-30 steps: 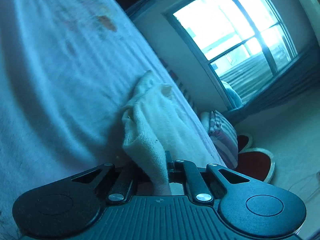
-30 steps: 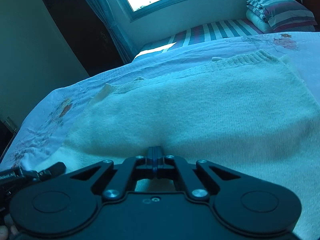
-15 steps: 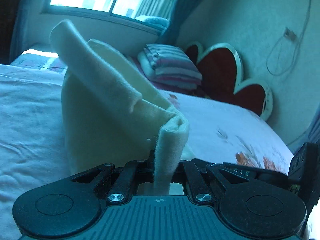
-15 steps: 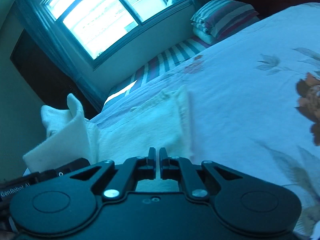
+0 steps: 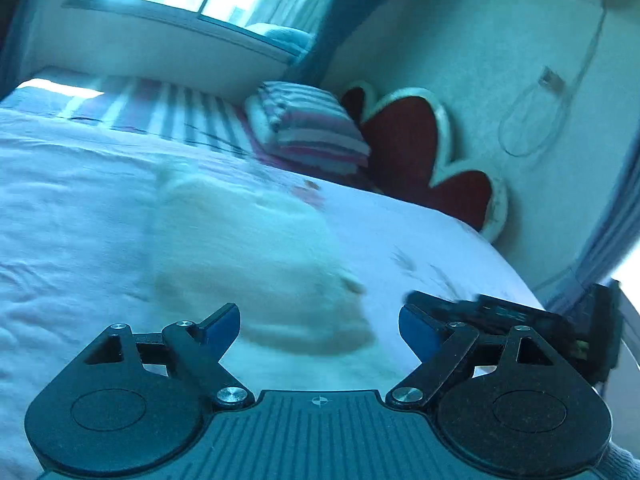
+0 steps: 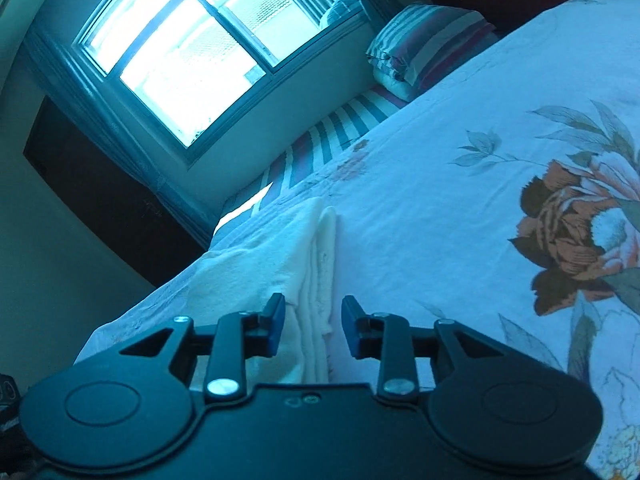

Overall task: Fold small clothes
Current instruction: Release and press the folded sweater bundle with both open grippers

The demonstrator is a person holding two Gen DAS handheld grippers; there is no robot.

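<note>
A small cream knit garment [image 5: 256, 256] lies folded on the floral bedsheet [image 5: 68, 216], blurred in the left wrist view. My left gripper [image 5: 319, 326] is open and empty just in front of its near edge. In the right wrist view the folded garment [image 6: 280, 264] shows stacked layers along its right edge. My right gripper [image 6: 313, 322] is open, its fingers on either side of that near edge without gripping it. The right gripper also shows in the left wrist view [image 5: 520, 320] at the right.
A folded striped blanket [image 5: 308, 128] and a red heart-shaped headboard [image 5: 420, 148] stand at the bed's far end. A bright window [image 6: 192, 48] with curtains is beyond the bed. A large flower print [image 6: 576, 236] marks the sheet to the right.
My left gripper has let go of the garment and opened; the lifted fold now lies flat. My right gripper has opened too.
</note>
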